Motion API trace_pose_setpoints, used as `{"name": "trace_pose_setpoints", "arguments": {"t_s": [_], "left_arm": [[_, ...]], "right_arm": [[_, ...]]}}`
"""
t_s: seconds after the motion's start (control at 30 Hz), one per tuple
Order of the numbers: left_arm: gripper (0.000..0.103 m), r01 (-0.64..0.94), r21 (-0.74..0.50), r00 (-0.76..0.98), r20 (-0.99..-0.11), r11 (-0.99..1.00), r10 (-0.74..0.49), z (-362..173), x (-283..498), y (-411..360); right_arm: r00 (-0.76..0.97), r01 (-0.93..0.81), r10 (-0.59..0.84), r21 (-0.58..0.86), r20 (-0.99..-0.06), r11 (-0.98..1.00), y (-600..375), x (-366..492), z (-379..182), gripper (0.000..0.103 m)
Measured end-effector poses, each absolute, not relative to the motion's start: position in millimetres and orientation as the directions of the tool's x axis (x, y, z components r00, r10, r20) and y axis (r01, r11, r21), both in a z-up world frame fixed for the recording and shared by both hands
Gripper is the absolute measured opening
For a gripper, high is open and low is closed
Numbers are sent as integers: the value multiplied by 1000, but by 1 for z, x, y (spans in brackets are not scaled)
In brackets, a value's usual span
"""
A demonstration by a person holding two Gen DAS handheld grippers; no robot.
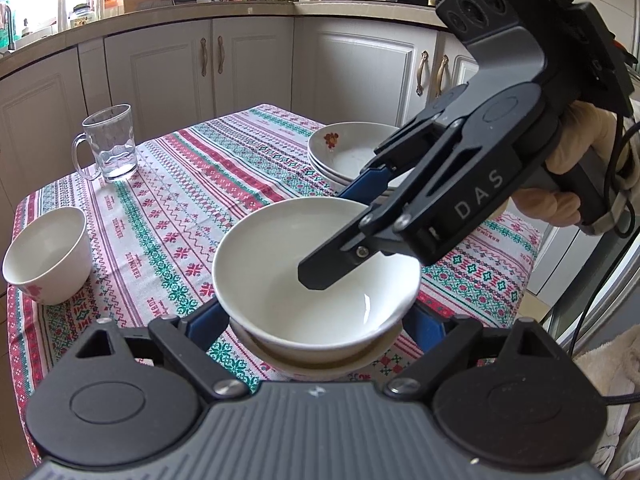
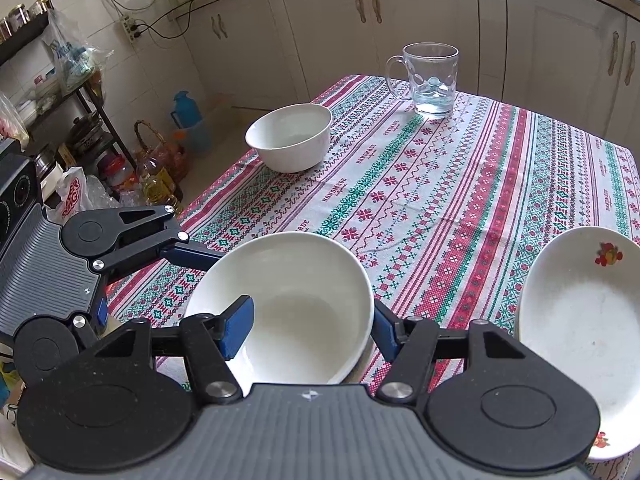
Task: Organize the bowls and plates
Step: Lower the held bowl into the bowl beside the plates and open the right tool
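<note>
My right gripper (image 2: 306, 328) is clamped on the rim of a white bowl (image 1: 316, 276), one finger inside, one outside; the bowl is empty and sits nested in another bowl (image 1: 320, 364) on the tablecloth (image 1: 180, 184). My left gripper (image 1: 316, 316) straddles the lower bowl, but I cannot tell if its pads touch. Nearby: stacked plates (image 1: 348, 152), an empty small bowl (image 1: 48, 256), a glass mug (image 1: 110, 144).
</note>
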State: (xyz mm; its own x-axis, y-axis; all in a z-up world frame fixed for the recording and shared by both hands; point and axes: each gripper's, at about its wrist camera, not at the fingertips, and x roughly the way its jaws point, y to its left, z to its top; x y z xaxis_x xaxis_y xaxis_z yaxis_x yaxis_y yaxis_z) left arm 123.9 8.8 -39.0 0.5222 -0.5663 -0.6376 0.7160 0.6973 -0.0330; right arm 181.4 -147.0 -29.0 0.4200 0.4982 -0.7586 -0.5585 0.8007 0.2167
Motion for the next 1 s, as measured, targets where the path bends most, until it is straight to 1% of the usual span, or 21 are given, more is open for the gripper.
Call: {"name": "trace_pose_setpoints", "arguments": {"t_s": [0.33,0.37,0.47,0.53,0.6,0.67,0.8,1.0], "left_arm": [[94,717,-28,521,-643,697,-561,-41,125,9],[94,716,-30,520,-644,697,-562,-41,125,9],[96,714,-29,524,-640,700,-562,-41,126,10],[96,712,-36,522,-640,701,-563,-41,126,10],[97,708,-44,522,-639,705,-565,-40,125,11],[97,705,-47,525,-637,708,-565,-39,124,13],[99,692,-52,537,-630,720,-562,-37,120,19],[99,671,-72,545,-628,738,-556,-37,113,30]], "right_arm": [[425,-569,503,210,-753,795,-146,180,-31,71],[425,-570,504,210,-752,795,-146,180,-31,72],[427,-570,507,212,-748,794,-146,180,-32,83],[430,-573,517,219,-741,790,-147,179,-31,86],[439,-570,514,213,-737,793,-147,177,-30,95],[457,-566,501,195,-735,801,-147,175,-29,100],[489,-556,476,159,-731,816,-149,167,-30,103],[535,-542,408,70,-740,838,-147,150,-41,103]]}}
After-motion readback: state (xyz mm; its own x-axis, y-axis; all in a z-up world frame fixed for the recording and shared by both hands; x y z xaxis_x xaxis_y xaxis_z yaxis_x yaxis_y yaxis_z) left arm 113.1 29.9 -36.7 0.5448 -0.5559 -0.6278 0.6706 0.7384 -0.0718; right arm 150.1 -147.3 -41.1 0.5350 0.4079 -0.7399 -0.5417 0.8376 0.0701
